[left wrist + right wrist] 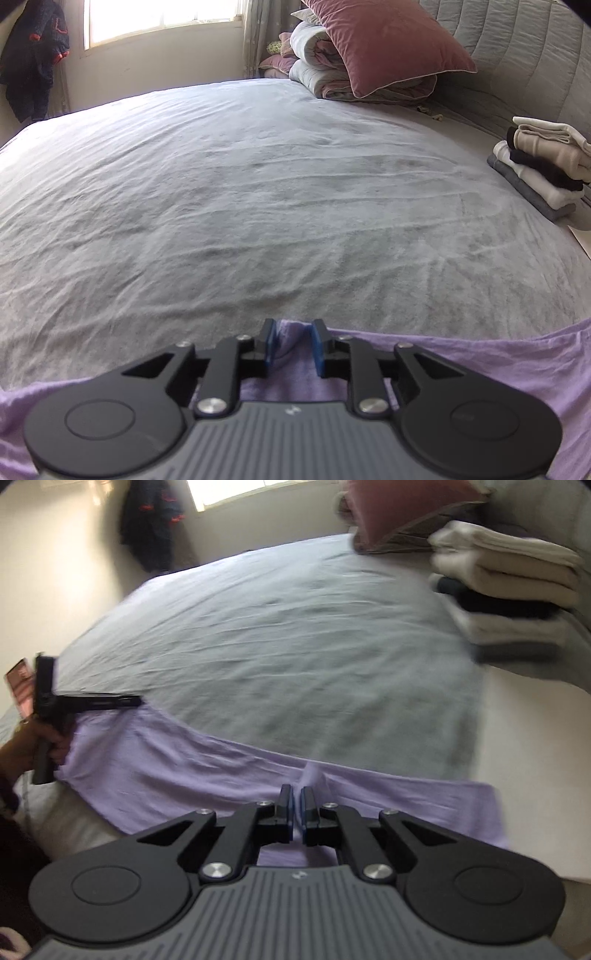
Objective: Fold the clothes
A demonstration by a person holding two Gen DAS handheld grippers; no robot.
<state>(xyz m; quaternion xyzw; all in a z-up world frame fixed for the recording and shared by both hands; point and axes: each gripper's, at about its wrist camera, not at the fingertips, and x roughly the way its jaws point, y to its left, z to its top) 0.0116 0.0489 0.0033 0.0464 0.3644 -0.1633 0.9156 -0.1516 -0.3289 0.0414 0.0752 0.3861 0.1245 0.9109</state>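
Your lilac cotton garment [207, 771] lies stretched along the near edge of the bed, over the wrinkled pale grey bedspread [258, 206], and it runs from your left hand across to the right, where its end reaches the bare white strip of mattress [528, 760] beside the bedspread's right edge.

Your left gripper [293, 345] sits at the garment's far hem. Its blue pads [317, 350] stand a little apart, with a raised ridge of the lilac cloth between them; the cloth fills the gap, but you cannot tell from this view whether the pads press on it. In the right wrist view the same tool shows side-on, with your hand [33, 744] wrapped round its black handle at the garment's left end.

Your right gripper [296, 805] has its jaws drawn together on a pinched fold of the same garment, which pokes up just beyond the fingertips. The right wrist view is smeared with motion.

Near the bed's far right corner, a stack of folded clothes [539, 166] in cream, black, white and grey rests by the quilted grey headboard [517, 55]. Further along the head end, a dusty pink velvet cushion [380, 40] leans on a rolled duvet [321, 70]. A dark jacket [33, 55] hangs beside the bright window [159, 18].
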